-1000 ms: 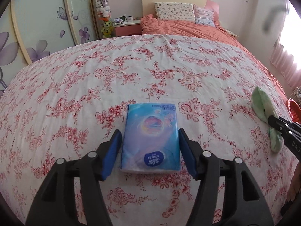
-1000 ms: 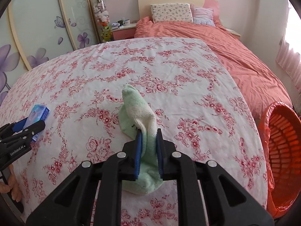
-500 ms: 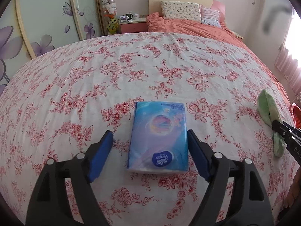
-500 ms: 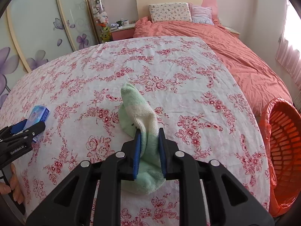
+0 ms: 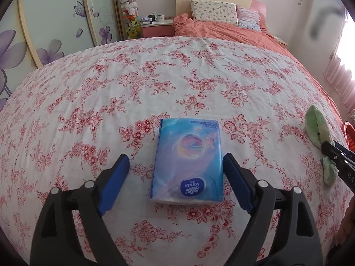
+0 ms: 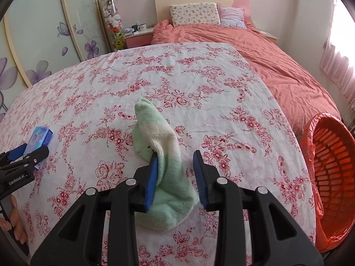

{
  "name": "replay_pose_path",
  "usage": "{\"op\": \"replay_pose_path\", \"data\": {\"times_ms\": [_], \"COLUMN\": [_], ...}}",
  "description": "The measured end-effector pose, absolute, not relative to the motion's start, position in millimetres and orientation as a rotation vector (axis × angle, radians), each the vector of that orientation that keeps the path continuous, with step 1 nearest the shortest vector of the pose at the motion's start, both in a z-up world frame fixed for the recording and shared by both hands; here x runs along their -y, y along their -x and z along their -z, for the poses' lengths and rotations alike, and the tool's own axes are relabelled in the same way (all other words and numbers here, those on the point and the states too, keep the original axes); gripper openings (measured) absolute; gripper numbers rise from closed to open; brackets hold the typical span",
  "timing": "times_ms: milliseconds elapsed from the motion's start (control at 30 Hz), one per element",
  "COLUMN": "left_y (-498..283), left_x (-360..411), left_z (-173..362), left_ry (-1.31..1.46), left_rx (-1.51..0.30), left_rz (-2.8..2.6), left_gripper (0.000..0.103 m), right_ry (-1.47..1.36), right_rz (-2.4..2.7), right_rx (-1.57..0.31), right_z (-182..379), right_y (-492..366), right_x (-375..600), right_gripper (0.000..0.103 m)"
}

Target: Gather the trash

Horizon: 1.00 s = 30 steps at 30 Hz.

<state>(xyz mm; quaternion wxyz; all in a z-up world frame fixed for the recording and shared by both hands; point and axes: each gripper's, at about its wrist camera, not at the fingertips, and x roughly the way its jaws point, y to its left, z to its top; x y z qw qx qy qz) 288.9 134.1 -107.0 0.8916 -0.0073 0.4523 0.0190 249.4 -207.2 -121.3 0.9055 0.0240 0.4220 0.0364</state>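
Both hand-held grippers' jaws opened: left (image 5: 173, 173) off tissue pack (image 5: 188, 157), right (image 6: 175, 166) off sock (image 6: 164, 155).

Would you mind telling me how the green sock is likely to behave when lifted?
The green sock looks like soft knit, folded and slumped on the bedspread, so it will probably droop when lifted. It seems light, and its fuzzy surface should resist slipping.

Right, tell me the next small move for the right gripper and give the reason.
Probably lift the right gripper clear of the green sock. Its jaws have just been opening: a gap shows beside the right pad, and the sock lies slack on the floral sheet. The left gripper likewise stands open around the tissue pack.
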Motion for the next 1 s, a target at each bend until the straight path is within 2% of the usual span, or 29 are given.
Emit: {"op": "replay_pose_path", "data": {"times_ms": [467, 500, 567, 733, 900, 933, 967, 1000], "left_y": [-290, -291, -293, -296, -295, -295, -295, -295], "left_x": [-132, -133, -136, -137, -131, -130, -130, -129], "left_z": [107, 107, 107, 107, 107, 107, 106, 105], "left_ry": [-0.016, -0.027, -0.042, -0.061, -0.076, -0.076, -0.077, -0.079], "left_rx": [-0.941, -0.941, -0.941, -0.940, -0.935, -0.933, -0.930, -0.924], "left_rz": [-0.002, 0.019, 0.051, 0.091, 0.111, 0.115, 0.117, 0.123], "left_gripper": [0.087, 0.087, 0.088, 0.087, 0.084, 0.082, 0.078, 0.068], "right_ry": [-0.058, -0.049, -0.046, -0.012, -0.013, -0.019, -0.022, -0.019], "right_rz": [-0.176, -0.185, -0.181, -0.144, -0.122, -0.114, -0.112, -0.107], "right_rx": [-0.877, -0.879, -0.879, -0.891, -0.894, -0.893, -0.893, -0.894], "right_z": [120, 119, 119, 118, 118, 118, 118, 118], "right_y": [-247, -247, -249, -257, -252, -251, -250, -249], "right_x": [204, 201, 198, 189, 190, 192, 192, 192], "right_gripper": [0.034, 0.035, 0.045, 0.044, 0.033, 0.028, 0.021, 0.018]}}
